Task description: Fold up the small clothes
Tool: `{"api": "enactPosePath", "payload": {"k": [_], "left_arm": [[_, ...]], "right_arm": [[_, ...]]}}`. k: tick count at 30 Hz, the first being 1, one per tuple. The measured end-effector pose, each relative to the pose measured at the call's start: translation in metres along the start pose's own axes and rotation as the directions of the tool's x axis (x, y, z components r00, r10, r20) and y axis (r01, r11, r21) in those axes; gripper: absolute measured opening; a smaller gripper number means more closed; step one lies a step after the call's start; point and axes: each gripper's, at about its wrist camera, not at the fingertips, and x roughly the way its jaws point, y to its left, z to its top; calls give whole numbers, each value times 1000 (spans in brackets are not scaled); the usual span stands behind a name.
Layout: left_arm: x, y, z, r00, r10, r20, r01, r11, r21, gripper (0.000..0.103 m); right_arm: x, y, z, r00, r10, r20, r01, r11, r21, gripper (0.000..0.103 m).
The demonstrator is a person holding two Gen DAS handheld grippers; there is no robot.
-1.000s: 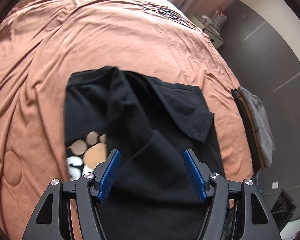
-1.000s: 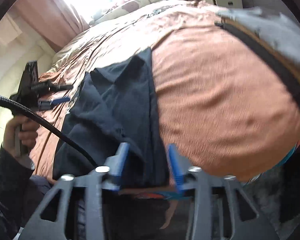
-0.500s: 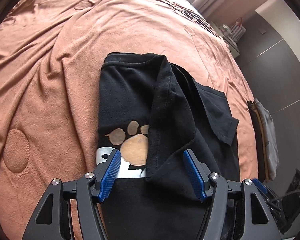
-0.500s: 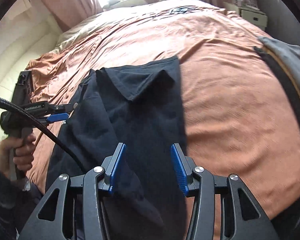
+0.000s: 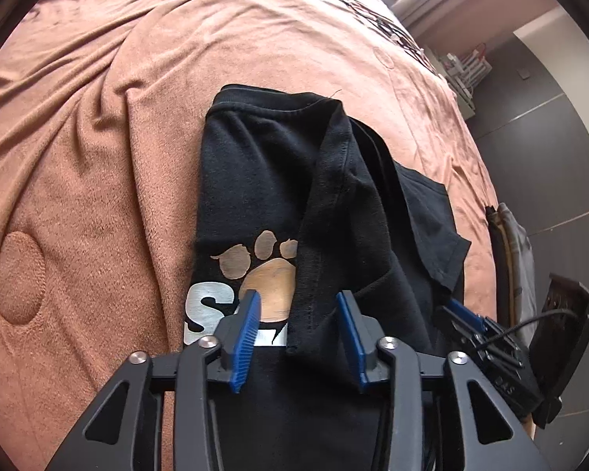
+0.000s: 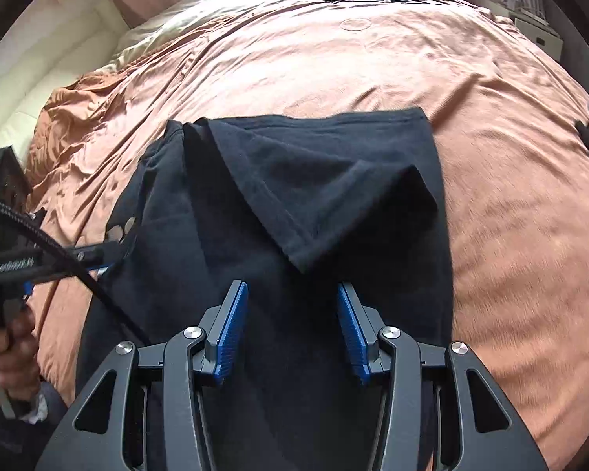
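Your black shirt (image 5: 263,180) lies on the bed (image 5: 78,157), one side folded over so a hem edge covers part of the paw print (image 5: 271,274). Your left gripper (image 5: 296,325) hovers over that edge, jaws wide apart and holding nothing. Your right gripper (image 6: 292,333) hangs above the folded sleeve (image 6: 314,196), jaws equally spread and empty.
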Motion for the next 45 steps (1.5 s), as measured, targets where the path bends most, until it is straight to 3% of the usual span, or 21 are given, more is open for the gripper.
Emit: {"api": "enactPosePath", "payload": {"k": [12, 18, 24, 31, 33, 35, 37, 40, 45], "left_arm": [[-6, 10, 2, 999, -41, 3, 41, 998, -43, 37], [-9, 8, 3, 999, -38, 16, 39, 999, -26, 37], [-7, 4, 3, 999, -30, 18, 30, 999, -11, 37], [-21, 5, 0, 998, -15, 63, 14, 1000, 4, 37], [-24, 9, -1, 997, -6, 73, 6, 1000, -2, 37], [-25, 13, 0, 997, -3, 73, 4, 1000, -15, 37], [-24, 15, 0, 998, -1, 68, 2, 1000, -23, 37], [-23, 13, 0, 998, -7, 56, 8, 1000, -18, 37], [-19, 5, 1, 999, -8, 49, 8, 1000, 9, 37]], "right_arm": [[26, 6, 46, 996, -81, 37, 84, 993, -77, 42], [18, -27, 63, 985, -155, 81, 150, 987, 65, 42], [-3, -37, 58, 984, -136, 111, 125, 987, 106, 44], [-15, -26, 42, 989, -129, 75, 129, 992, -1, 45], [-16, -20, 41, 991, -126, 50, 128, 990, -53, 50], [-13, -10, 37, 992, -123, 26, 125, 986, -107, 81], [-13, 1, 36, 990, -142, 18, 143, 974, -174, 82], [-3, 12, 38, 969, -246, 8, 240, 939, -247, 82], [27, 5, 53, 951, -306, -50, 290, 935, -206, 82]]}}
